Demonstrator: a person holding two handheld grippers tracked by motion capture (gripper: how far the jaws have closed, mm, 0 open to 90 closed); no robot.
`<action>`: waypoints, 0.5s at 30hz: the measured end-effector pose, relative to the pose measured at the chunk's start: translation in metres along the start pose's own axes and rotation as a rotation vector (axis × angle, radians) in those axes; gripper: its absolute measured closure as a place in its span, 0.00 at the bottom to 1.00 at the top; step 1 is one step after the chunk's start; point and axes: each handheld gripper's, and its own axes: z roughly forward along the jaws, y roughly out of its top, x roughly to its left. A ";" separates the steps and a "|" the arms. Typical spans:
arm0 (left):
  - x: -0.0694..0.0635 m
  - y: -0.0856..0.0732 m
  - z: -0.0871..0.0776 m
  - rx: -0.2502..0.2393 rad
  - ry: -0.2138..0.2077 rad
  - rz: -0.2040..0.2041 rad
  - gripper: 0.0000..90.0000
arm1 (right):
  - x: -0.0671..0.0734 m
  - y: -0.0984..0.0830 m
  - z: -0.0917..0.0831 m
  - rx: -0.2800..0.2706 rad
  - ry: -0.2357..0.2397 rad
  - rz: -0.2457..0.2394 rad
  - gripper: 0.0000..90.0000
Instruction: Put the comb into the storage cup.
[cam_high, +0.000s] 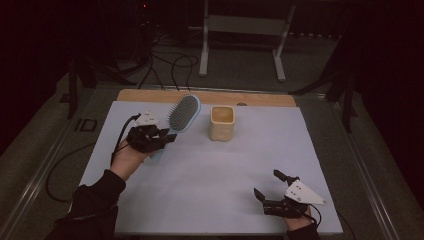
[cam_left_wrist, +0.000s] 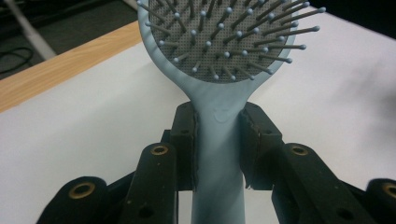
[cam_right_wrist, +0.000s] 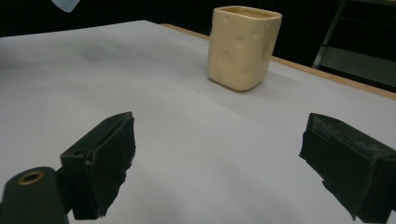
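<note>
Left fingers (cam_left_wrist: 218, 140) clamp the hairbrush (cam_left_wrist: 219, 70) handle; its long axis runs straight ahead of them, head raised just left of the cream cup (cam_high: 222, 122); right fingers (cam_right_wrist: 219, 168) gape empty, cup well ahead above the surface (cam_high: 210, 180).

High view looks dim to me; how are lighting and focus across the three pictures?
High view: dim, surroundings nearly black, hairbrush and cup soft but readable. Left gripper view: brighter, bristles sharp, handle gripped by the left gripper. Right gripper view: cup in fair focus, near pads of the open right gripper slightly blurred.
</note>
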 end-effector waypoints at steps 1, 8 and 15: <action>0.000 0.000 0.000 0.000 0.000 0.000 0.78 | 0.000 0.000 0.000 0.001 -0.001 -0.001 0.11; -0.006 0.011 0.009 -0.038 -0.021 0.010 0.78 | -0.001 0.000 0.000 -0.002 -0.003 -0.001 0.11; -0.010 0.021 0.015 -0.095 -0.030 0.002 0.78 | 0.000 0.000 -0.001 -0.004 -0.002 0.000 0.11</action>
